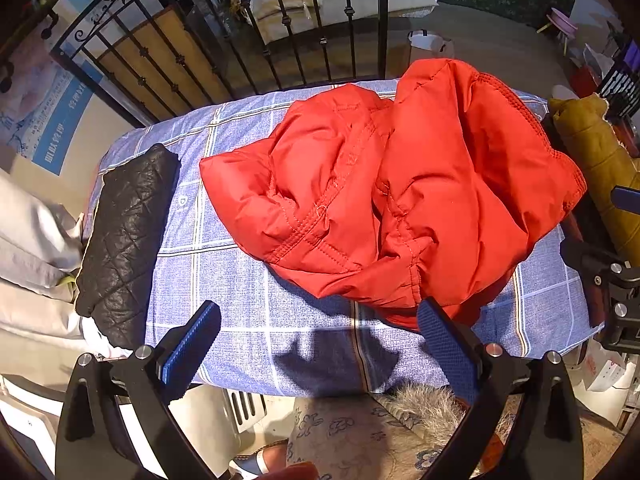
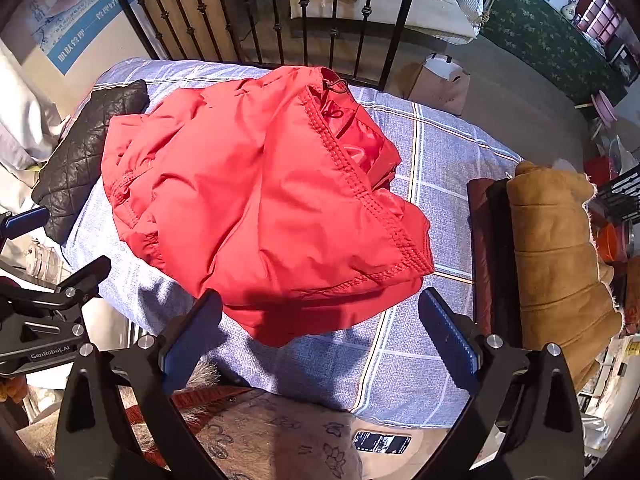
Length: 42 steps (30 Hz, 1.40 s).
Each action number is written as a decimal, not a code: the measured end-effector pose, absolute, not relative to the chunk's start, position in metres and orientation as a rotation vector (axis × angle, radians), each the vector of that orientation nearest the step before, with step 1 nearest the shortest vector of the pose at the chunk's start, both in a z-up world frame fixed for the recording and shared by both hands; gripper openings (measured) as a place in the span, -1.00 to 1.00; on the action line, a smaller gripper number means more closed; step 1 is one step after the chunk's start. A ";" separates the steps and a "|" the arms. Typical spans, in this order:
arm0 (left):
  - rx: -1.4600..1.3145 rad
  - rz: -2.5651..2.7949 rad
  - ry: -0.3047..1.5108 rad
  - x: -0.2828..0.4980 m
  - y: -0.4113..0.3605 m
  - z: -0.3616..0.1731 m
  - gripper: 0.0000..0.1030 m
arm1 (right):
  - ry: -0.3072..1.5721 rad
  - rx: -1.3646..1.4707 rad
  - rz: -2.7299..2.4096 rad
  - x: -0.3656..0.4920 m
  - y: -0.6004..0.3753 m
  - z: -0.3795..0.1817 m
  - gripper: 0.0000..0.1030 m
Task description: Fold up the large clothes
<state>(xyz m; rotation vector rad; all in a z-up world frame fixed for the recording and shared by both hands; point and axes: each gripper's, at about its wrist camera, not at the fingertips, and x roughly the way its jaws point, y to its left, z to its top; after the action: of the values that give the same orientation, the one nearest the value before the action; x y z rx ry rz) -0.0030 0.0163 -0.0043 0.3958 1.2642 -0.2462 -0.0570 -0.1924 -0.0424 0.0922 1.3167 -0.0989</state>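
A red padded jacket (image 1: 384, 196) lies crumpled in a heap on the blue checked table cover (image 1: 248, 320). It also shows in the right wrist view (image 2: 260, 204), hem seam and drawcord up. My left gripper (image 1: 320, 340) is open and empty, above the cover's near edge, its right finger close to the jacket's near edge. My right gripper (image 2: 320, 328) is open and empty, its jaws on either side of the jacket's near edge, a little above it.
A folded black quilted garment (image 1: 128, 236) lies at the table's left end. A folded tan coat (image 2: 560, 264) lies at the right end. A black iron railing (image 1: 256, 40) runs behind the table. A paper bag (image 2: 440, 80) stands on the floor beyond.
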 end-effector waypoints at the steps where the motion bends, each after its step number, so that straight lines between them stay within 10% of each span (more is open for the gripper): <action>1: 0.397 -0.245 1.265 -0.003 0.015 -0.004 0.88 | 1.317 0.094 -0.099 -0.057 -0.192 -0.043 0.88; 37: -0.221 -0.186 1.467 0.137 0.100 -0.082 0.87 | 1.254 0.632 0.075 0.052 -0.274 -0.100 0.88; 39: -0.267 -0.205 1.453 0.137 0.100 -0.092 0.76 | 1.277 0.639 0.105 0.055 -0.262 -0.113 0.45; 40: -0.272 -0.220 1.437 0.136 0.099 -0.094 0.34 | 1.279 0.626 0.136 0.054 -0.255 -0.114 -0.16; 42: -0.256 -0.213 1.431 0.131 0.103 -0.096 -0.08 | 1.288 0.571 0.270 0.041 -0.224 -0.112 -0.54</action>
<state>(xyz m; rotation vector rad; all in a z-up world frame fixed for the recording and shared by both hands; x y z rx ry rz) 0.1309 0.1034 -0.0956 -0.2562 1.4312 -0.2130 0.0411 -0.2243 -0.1119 0.5708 1.2879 0.2698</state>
